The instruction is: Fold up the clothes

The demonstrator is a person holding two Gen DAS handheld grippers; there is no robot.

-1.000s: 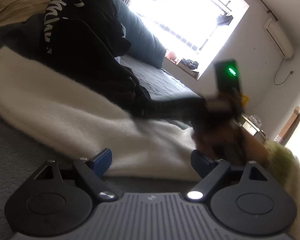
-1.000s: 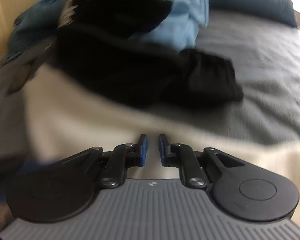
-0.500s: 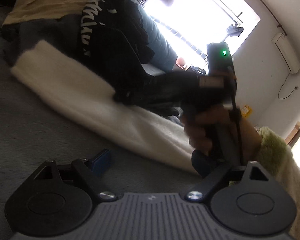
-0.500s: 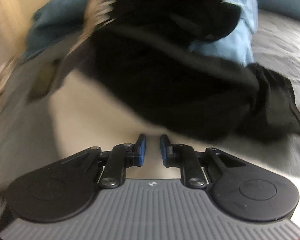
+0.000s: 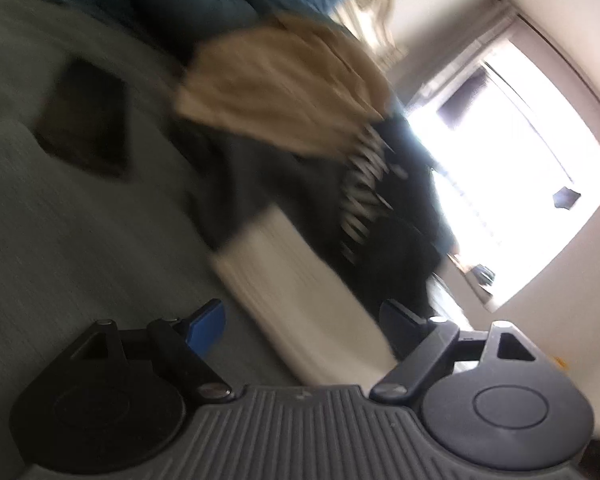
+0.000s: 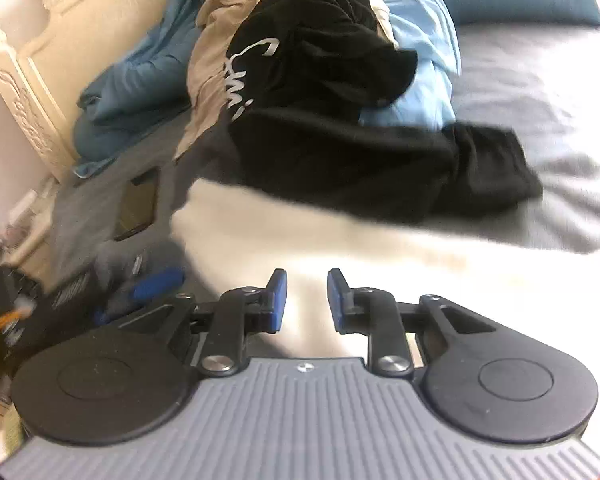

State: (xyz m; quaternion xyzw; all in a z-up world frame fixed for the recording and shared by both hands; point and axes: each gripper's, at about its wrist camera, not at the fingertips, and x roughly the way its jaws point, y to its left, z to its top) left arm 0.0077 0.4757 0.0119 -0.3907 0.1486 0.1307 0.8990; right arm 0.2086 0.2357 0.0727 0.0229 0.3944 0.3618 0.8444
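Left view was motion-blurred; black garment (image 6: 340,152) half-covered the white garment (image 6: 340,248). Left gripper (image 5: 300,320) gaped empty; right gripper (image 6: 303,294), jaws just opening, held nothing

text: white script lettering, only partly legible | on: black garment (image 6: 324,68) | other text: none

— What was seen ahead of the left gripper (image 5: 302,322)?
— Its fingers (image 5: 206,322) were spread wide, nothing held; a white garment (image 5: 300,300) lay beyond them on the grey bed (image 5: 60,240).
— And behind?
— A black printed garment (image 5: 364,200) and a beige one (image 5: 276,96) were piled; all was blurred.
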